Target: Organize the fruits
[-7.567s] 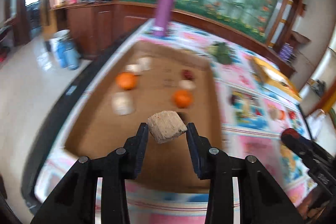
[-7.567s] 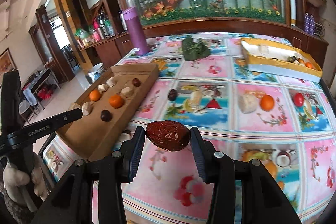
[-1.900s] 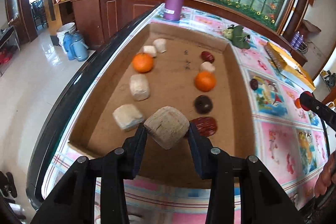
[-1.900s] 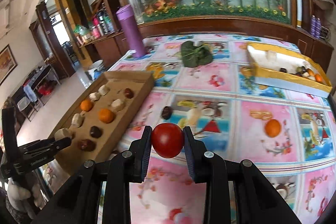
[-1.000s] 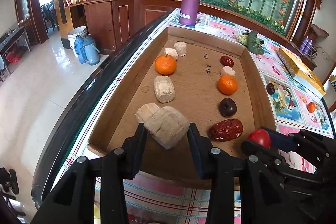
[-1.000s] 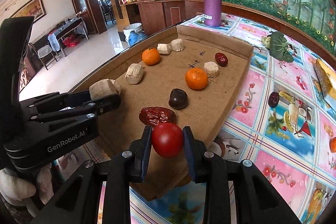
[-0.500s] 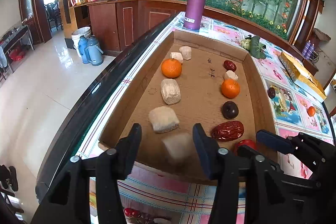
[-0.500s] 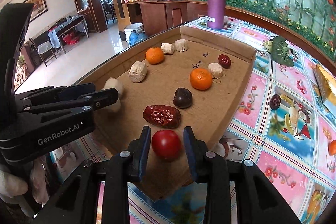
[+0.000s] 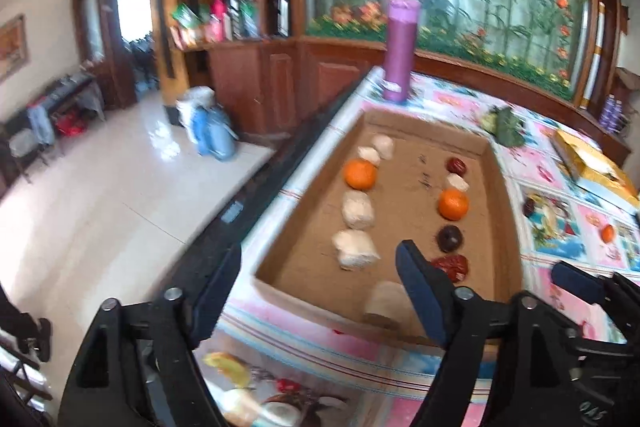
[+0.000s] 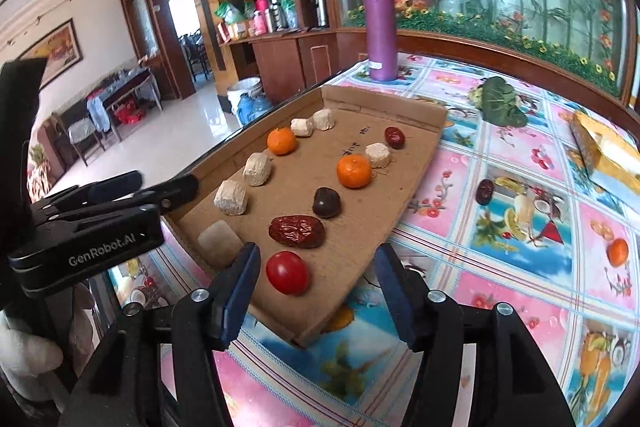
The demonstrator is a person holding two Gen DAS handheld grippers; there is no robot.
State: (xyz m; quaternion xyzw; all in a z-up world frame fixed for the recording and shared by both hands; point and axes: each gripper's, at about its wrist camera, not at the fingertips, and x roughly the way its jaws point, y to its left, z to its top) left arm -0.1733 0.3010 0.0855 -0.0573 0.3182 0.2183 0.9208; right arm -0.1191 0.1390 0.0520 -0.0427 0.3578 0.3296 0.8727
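Trouble here would mostly be the red tomato rolling: it sits loose near the 6 o'clock lip of the cardboard tray, right between the right tongs, which are spread wide and holding nothing. A nudge from either finger on the way out could knock it off that low edge onto the counter. Same deal for the tan block by the left tongs, also wide open and empty, with the block just at the tray's near wall. In the tray, fruit lines up in two rows, oranges, dates and blocks running toward 12 o'clock. Only text I can read is "GenRobot.AI" on the left tool's body in the right view; there's scribbled ink on the tray floor, too small to make out
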